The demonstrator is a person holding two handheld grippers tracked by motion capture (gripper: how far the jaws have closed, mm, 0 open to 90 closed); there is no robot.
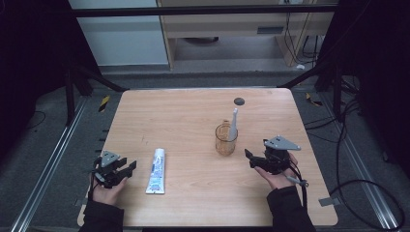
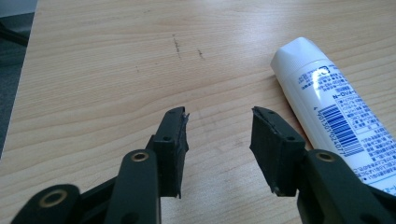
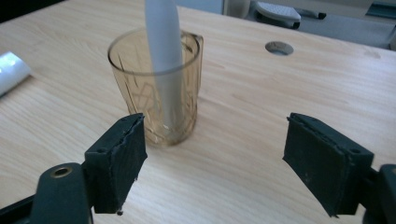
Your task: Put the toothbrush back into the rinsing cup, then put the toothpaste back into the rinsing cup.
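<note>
right gripper [image 1: 252, 158] spread, near-right of amber glass [image 1: 226, 139] holding toothbrush [image 1: 233, 124] | left gripper [image 1: 126, 169] spread, left of toothpaste tube [image 1: 156, 170] | advice: straddle the glass squarely; close gently, avoid tipping

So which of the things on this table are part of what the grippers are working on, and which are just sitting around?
In the job:
toothpaste tube, beside the open left gripper
amber glass, ahead of the open right gripper
white toothbrush, standing in the glass

Lying about:
round dark hole in the table
cables on the floor
</note>
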